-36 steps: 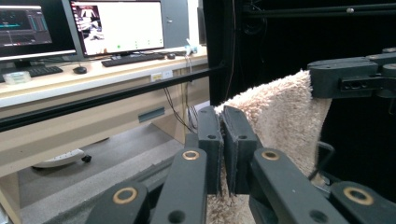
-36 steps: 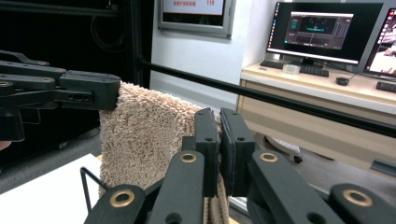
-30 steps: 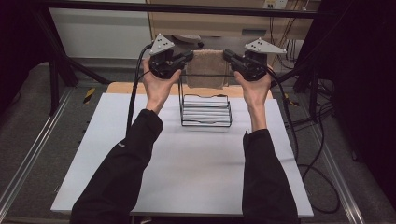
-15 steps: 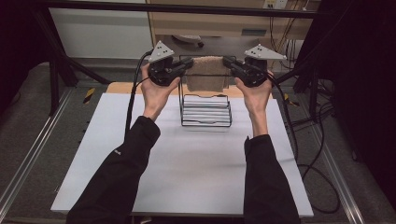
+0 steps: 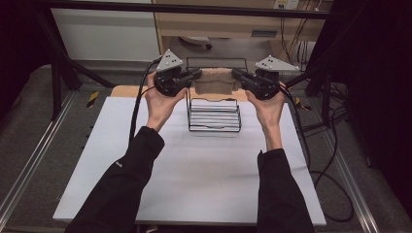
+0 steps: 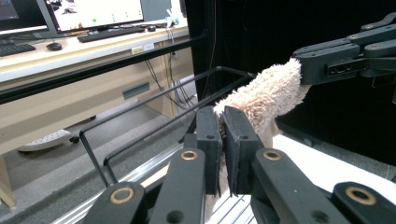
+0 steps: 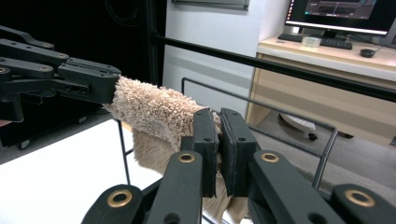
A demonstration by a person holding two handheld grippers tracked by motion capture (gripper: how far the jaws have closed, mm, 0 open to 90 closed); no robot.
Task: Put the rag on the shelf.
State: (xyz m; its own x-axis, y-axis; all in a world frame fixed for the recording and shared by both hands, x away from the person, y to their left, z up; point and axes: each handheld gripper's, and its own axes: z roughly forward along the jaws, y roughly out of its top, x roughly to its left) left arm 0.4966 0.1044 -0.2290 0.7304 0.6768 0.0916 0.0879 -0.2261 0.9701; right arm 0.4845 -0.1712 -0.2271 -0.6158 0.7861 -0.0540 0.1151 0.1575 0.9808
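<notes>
A small beige fluffy towel (image 5: 214,80) hangs stretched between my two grippers, above the back of a black wire rack (image 5: 214,116) on the white table. My left gripper (image 5: 197,75) is shut on the towel's left end, and my right gripper (image 5: 236,75) is shut on its right end. In the left gripper view the towel (image 6: 266,95) runs from my jaws to the other gripper's jaws at the upper right. The right gripper view shows the towel (image 7: 154,112) pinched between my jaws, its rest drooping below. The rack's tall back rails (image 6: 154,100) stand just behind the towel.
The white table top (image 5: 194,170) lies in front of the rack, with a wooden strip (image 5: 126,90) along its far edge. A black frame bar (image 5: 218,8) crosses overhead at the back. Cables (image 5: 330,170) trail off the right side. A desk with monitors (image 7: 345,14) stands beyond.
Both grippers have moved apart and slightly up and back, drawing the towel out taut between them over the rack's back rails.
</notes>
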